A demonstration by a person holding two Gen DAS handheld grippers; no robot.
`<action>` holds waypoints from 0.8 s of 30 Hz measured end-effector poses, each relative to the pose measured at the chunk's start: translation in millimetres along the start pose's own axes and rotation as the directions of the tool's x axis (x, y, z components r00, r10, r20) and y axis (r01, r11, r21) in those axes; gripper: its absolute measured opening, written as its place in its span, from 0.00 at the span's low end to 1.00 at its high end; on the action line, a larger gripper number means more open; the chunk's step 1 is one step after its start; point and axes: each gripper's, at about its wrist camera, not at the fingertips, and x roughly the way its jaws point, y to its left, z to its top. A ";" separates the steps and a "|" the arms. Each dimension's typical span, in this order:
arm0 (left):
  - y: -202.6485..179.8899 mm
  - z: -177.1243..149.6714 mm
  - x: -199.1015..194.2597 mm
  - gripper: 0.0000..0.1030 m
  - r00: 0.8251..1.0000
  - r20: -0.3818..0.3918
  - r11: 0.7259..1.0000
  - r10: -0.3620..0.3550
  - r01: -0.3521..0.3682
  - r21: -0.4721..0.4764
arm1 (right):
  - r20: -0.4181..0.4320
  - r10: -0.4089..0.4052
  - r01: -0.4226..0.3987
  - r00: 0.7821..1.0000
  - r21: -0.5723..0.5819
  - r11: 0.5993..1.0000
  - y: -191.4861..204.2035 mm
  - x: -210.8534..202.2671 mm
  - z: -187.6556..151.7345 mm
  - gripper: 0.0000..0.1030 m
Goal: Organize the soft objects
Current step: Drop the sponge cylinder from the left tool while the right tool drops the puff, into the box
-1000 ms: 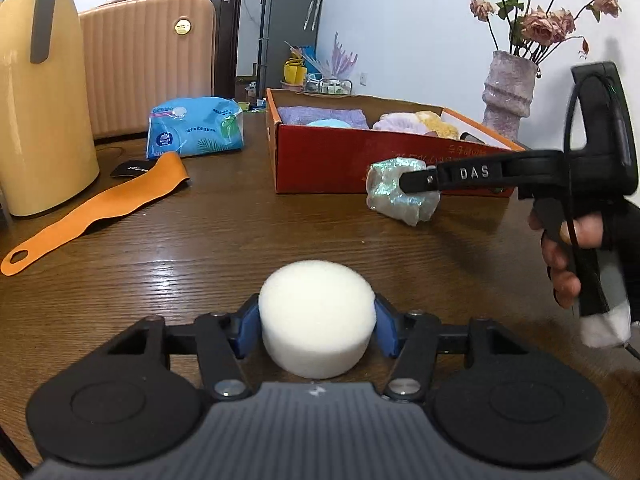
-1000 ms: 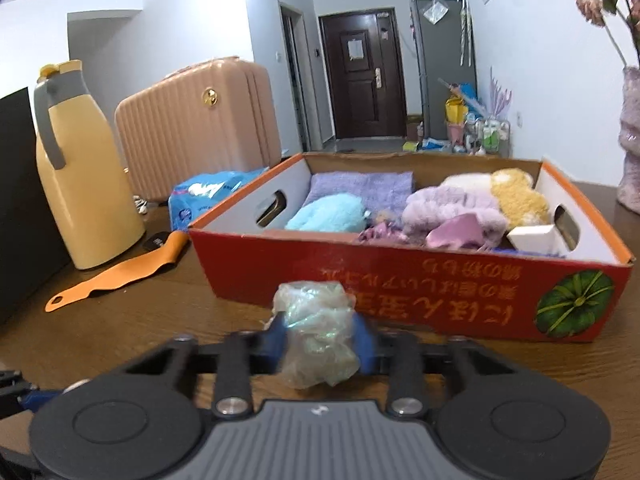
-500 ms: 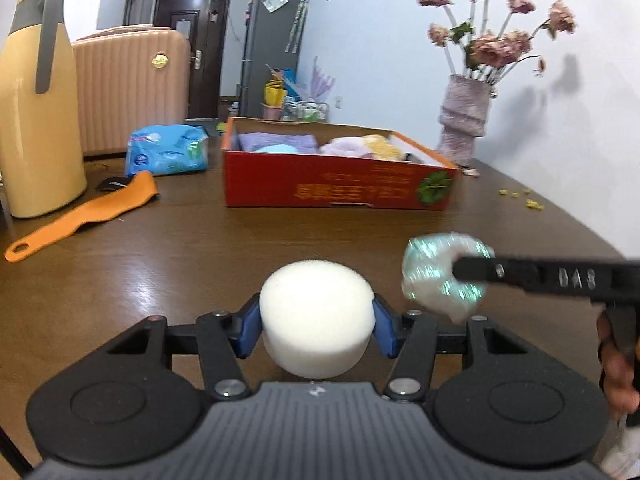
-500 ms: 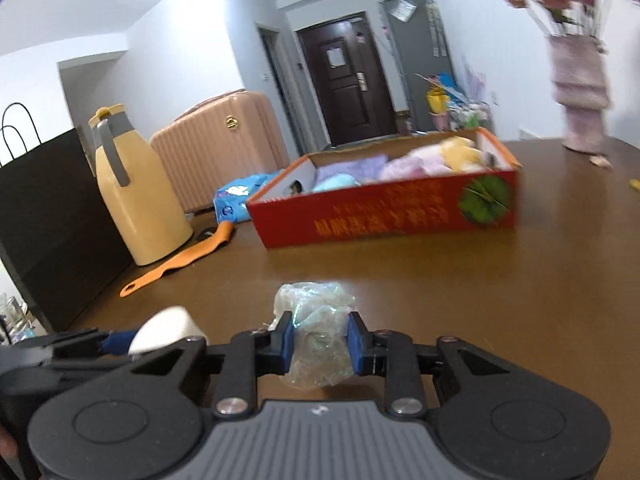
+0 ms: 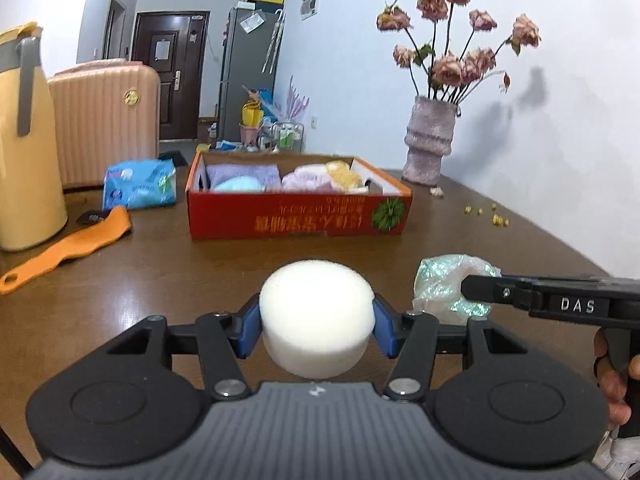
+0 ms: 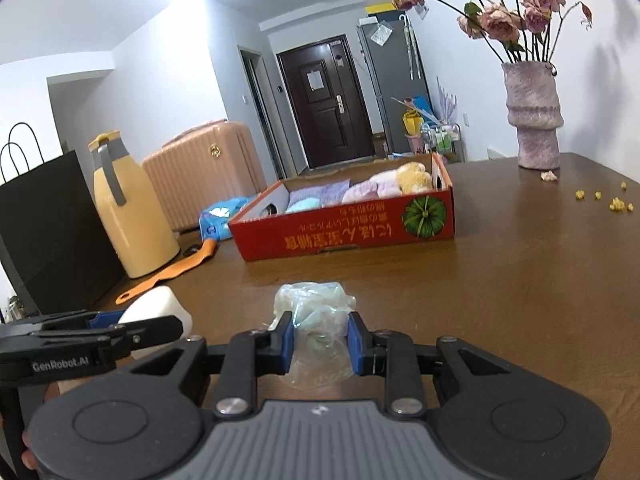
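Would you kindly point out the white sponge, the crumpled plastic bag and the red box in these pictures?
white sponge (image 5: 316, 304): left wrist view, its front face.
crumpled plastic bag (image 6: 316, 320): right wrist view, middle of the bundle.
red box (image 6: 344, 232): right wrist view, its printed front wall.

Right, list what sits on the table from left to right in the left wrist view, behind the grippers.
Yellow plastic jug → orange flat strap → blue plastic tissue pack → red cardboard box → pinkish textured vase → small yellow crumbs.
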 end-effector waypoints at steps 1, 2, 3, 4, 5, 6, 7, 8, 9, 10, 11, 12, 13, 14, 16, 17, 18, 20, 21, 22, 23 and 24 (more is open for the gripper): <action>1.9 9.0 3.9 0.55 1.000 0.015 1.000 -0.007 0.006 0.011 | 0.009 0.004 -0.004 1.000 -0.008 1.000 -1.6 3.7 7.1 0.25; 4.4 20.2 9.7 0.55 0.999 0.035 1.000 -0.007 0.005 0.030 | 0.025 0.009 -0.008 1.000 -0.022 1.000 -3.6 8.3 17.4 0.25; 6.9 31.1 16.6 0.55 0.999 0.050 0.999 -0.005 0.002 0.046 | 0.042 0.012 -0.011 0.999 -0.035 0.999 -5.9 12.3 27.3 0.25; 10.4 45.2 26.8 0.55 0.998 0.067 0.998 -0.004 0.000 0.058 | 0.054 0.017 -0.014 0.998 -0.050 0.999 -7.7 18.5 38.1 0.25; 14.5 56.9 36.2 0.55 0.997 0.077 0.998 -0.006 0.001 0.063 | 0.065 0.020 -0.016 0.998 -0.062 0.998 -10.8 26.5 50.8 0.25; 19.6 70.9 48.6 0.55 0.996 0.084 0.998 -0.016 0.011 0.063 | 0.076 0.020 -0.015 0.997 -0.069 0.998 -14.0 36.0 64.4 0.25; 24.3 81.0 59.1 0.55 0.996 0.087 0.998 -0.025 0.020 0.059 | 0.080 0.027 -0.020 0.996 -0.080 0.997 -17.1 46.3 77.7 0.25; 29.7 93.7 73.8 0.55 0.996 0.086 0.999 -0.028 0.024 0.049 | 0.080 0.031 -0.024 0.996 -0.084 0.996 -21.0 60.1 92.1 0.25; 34.9 105.3 88.5 0.55 0.996 0.079 0.999 -0.034 0.030 0.040 | 0.077 0.033 -0.026 0.997 -0.085 0.996 -24.7 73.4 105.3 0.25; 40.4 116.0 102.4 0.55 0.997 0.074 0.999 -0.038 0.036 0.028 | 0.073 0.041 -0.035 0.997 -0.087 0.996 -28.3 86.0 116.7 0.25; 47.0 128.6 118.9 0.55 0.997 0.068 0.999 -0.042 0.041 0.010 | 0.067 0.049 -0.044 0.997 -0.080 0.996 -33.2 102.6 131.3 0.25; 52.8 139.2 133.2 0.55 0.997 0.056 0.999 -0.046 0.047 -0.007 | 0.058 0.056 -0.052 0.997 -0.071 0.996 -38.2 118.0 143.3 0.25; 60.0 151.2 151.9 0.55 0.998 0.039 0.998 -0.049 0.050 -0.030 | 0.047 0.058 -0.055 0.997 -0.060 0.997 -42.2 134.2 155.7 0.25; 65.8 159.9 166.8 0.55 0.999 0.031 0.998 -0.044 0.046 -0.047 | 0.040 0.049 -0.047 0.998 -0.051 0.998 -46.4 151.1 168.0 0.26; 75.1 175.4 199.9 0.55 0.999 0.001 0.997 -0.043 0.043 -0.063 | 0.015 0.046 -0.045 0.999 -0.045 0.998 -53.6 185.3 189.0 0.26; 78.6 180.2 214.1 0.55 0.999 -0.010 0.997 -0.037 0.036 -0.070 | -0.001 0.055 -0.055 0.998 -0.022 0.998 -58.1 203.1 198.2 0.26; 81.3 183.1 227.1 0.55 0.999 -0.022 0.997 -0.027 0.025 -0.072 | -0.026 0.069 -0.069 0.997 0.005 0.998 -63.8 222.9 206.9 0.26; 85.7 187.6 255.7 0.55 0.998 -0.055 0.998 -0.002 -0.002 -0.057 | -0.075 0.071 -0.067 0.995 0.048 0.997 -72.5 259.9 219.6 0.26; 87.6 188.3 267.9 0.55 0.998 -0.069 0.999 0.010 -0.013 -0.046 | -0.095 0.071 -0.066 0.993 0.052 0.996 -74.4 277.5 223.5 0.26; 89.1 189.2 280.5 0.55 0.996 -0.087 0.999 0.023 -0.026 -0.031 | -0.114 0.065 -0.060 0.991 0.053 0.997 -75.4 295.3 226.7 0.26; 91.3 190.0 291.1 0.55 0.994 -0.103 0.999 0.037 -0.040 -0.026 | -0.134 0.055 -0.049 0.990 0.049 0.998 -75.0 310.9 228.2 0.26; 92.8 189.9 299.9 0.55 0.993 -0.115 0.999 0.042 -0.044 -0.019 | -0.153 0.041 -0.036 0.987 0.040 0.999 -74.0 327.7 229.4 0.26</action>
